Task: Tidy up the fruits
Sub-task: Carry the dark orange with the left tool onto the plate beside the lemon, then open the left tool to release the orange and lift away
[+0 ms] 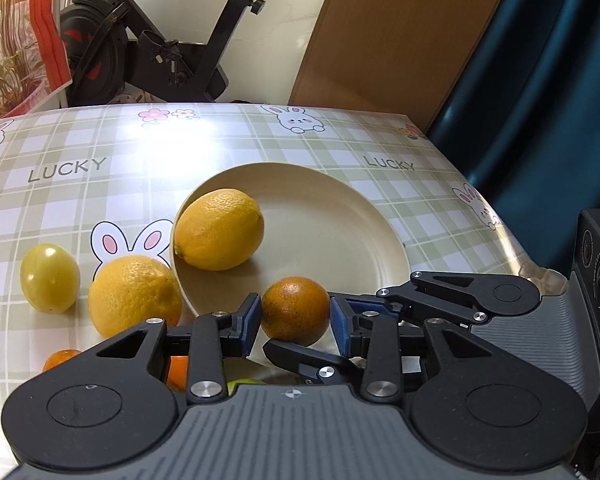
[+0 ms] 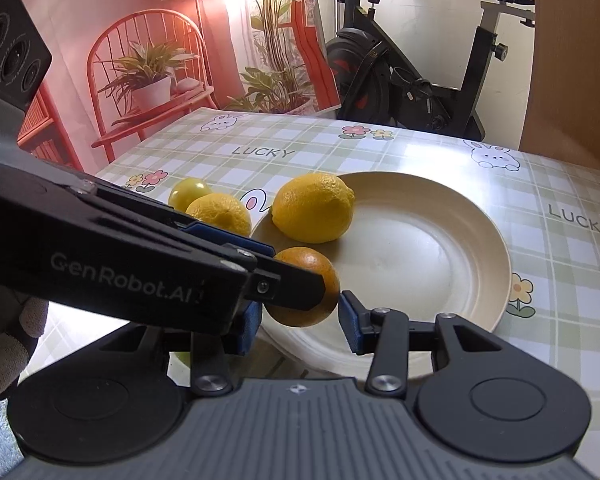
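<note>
A dark-speckled orange (image 1: 295, 308) (image 2: 306, 276) hangs over the near left rim of a cream plate (image 1: 340, 232) (image 2: 440, 248). My left gripper (image 1: 295, 320) is shut on it, blue pads on its left and right sides. My right gripper (image 2: 304, 316) is shut on the same orange crosswise, and its fingers (image 1: 440, 292) reach in from the right in the left wrist view. One lemon (image 1: 219, 229) (image 2: 313, 207) lies in the plate at its left. A second lemon (image 1: 134, 296) (image 2: 220, 213) and a yellow-green fruit (image 1: 49, 278) (image 2: 189, 193) rest on the tablecloth left of the plate.
Small oranges (image 1: 60, 358) lie partly hidden under my left gripper. The checked tablecloth (image 1: 80, 200) ends at a right edge beside a blue curtain (image 1: 540, 100). An exercise bike (image 1: 160, 48) and a cardboard panel (image 1: 400, 40) stand behind. A gloved hand (image 2: 4, 344) shows at lower left.
</note>
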